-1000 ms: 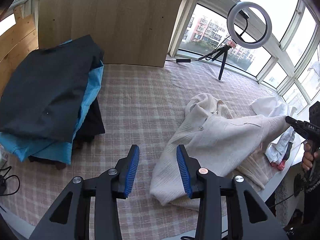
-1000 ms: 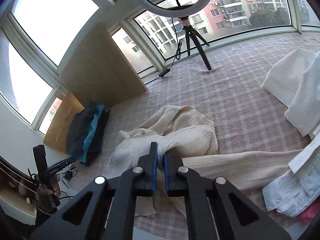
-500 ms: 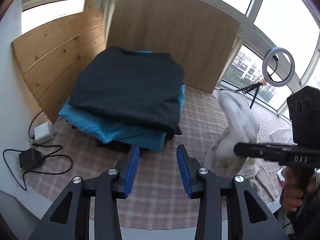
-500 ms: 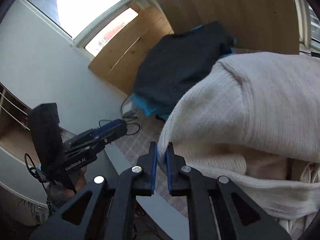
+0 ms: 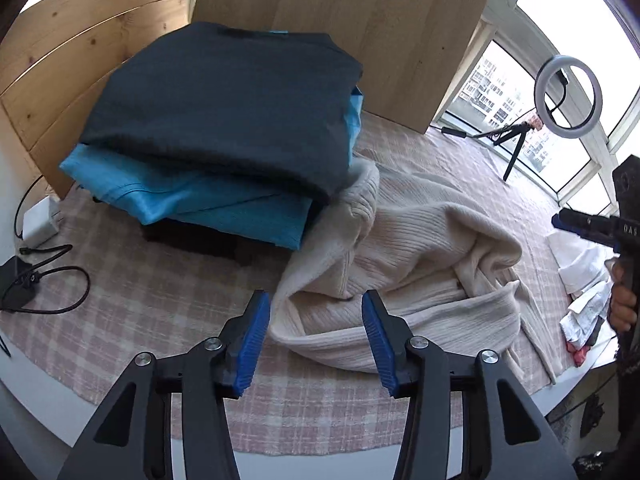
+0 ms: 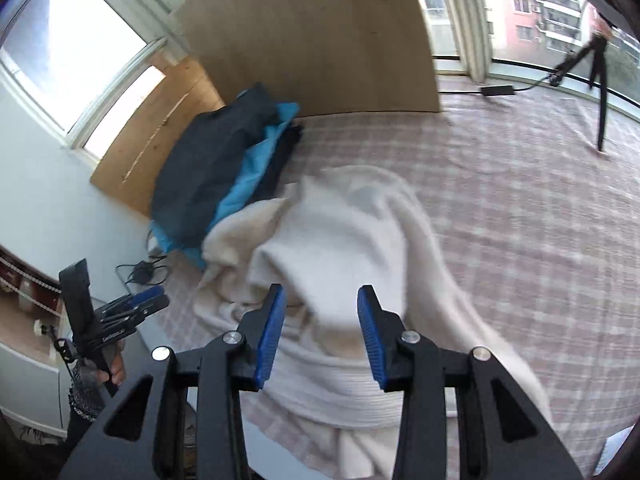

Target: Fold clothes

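A cream ribbed knit sweater [image 5: 420,248] lies crumpled on the pink plaid table cover [image 5: 140,292], one end against a stack of folded clothes [image 5: 224,120]; it also shows in the right wrist view [image 6: 348,248]. The stack has a dark garment on top, a blue one under it and a black one below. My left gripper [image 5: 316,344] is open and empty, just in front of the sweater's near edge. My right gripper [image 6: 320,336] is open and empty, over the sweater. The right gripper also shows at the right edge of the left wrist view [image 5: 588,224].
Wooden boards [image 5: 344,12] stand behind the stack. A charger and cables [image 5: 28,272] lie at the left. A ring light on a tripod [image 5: 564,96] stands at the back right by the windows. A pile of white clothes [image 5: 580,272] lies at the right table edge.
My right gripper was shut on the sweater, carried it left towards the stack, and has opened and let it go. The sweater now lies crumpled. My left gripper stayed open.
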`<state>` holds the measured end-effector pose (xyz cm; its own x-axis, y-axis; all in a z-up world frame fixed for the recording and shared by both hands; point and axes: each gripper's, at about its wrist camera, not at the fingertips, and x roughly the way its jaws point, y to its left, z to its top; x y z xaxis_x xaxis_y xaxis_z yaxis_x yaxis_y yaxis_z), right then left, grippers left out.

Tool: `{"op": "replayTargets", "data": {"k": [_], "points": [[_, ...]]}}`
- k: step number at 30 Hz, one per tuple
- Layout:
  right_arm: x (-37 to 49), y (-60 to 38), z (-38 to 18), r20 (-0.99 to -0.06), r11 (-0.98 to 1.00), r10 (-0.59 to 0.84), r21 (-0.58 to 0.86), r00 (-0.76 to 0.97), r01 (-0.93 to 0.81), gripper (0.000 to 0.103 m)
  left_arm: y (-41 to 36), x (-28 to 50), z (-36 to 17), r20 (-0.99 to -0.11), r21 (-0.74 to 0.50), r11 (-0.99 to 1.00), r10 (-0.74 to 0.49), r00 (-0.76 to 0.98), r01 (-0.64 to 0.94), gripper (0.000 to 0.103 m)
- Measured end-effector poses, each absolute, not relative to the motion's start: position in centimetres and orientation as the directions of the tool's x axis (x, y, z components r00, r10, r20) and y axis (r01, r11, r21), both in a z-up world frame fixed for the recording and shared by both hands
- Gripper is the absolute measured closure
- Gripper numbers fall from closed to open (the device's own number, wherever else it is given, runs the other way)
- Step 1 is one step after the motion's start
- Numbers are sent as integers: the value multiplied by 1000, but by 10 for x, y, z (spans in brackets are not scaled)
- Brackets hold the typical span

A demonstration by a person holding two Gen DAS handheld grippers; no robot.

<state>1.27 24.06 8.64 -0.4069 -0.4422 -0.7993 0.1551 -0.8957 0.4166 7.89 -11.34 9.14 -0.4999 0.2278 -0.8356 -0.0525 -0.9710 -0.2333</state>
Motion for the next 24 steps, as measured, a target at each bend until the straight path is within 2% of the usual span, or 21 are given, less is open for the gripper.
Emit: {"op": "replayTargets", "data": {"k": [6,11,12,14,15,16,24], "points": [[-38,281,63,-835,-916,-400,382,-379,126,66,-62,31,83,-845,-66,-994,102,-525,-87,55],[-68,274,43,-845,-907,-420,382,-330,178,66,-49,1,71,-858,-10,-995,57,-510,-96,54],[-74,269,39,-848,-905,-422,376,-321,197,66,-48,-3,68,-861,-5,-995,53,-506,-96,56],[-87,261,28,-856,-904,-418,361,-304,228,66,-49,-5,65,-863,5,-996,42,-503,-92,66],[-96,257,21,-860,-903,-417,357,-293,238,66,-50,-2,66,-862,1,-996,47,-504,-94,84],[-106,252,15,-863,-902,-418,355,-284,246,66,-51,1,66,-861,-4,-995,53,-506,-97,92],[-186,206,-43,-879,-880,-430,359,-203,310,66,-59,32,89,-826,-39,-995,85,-557,-94,93]]}}
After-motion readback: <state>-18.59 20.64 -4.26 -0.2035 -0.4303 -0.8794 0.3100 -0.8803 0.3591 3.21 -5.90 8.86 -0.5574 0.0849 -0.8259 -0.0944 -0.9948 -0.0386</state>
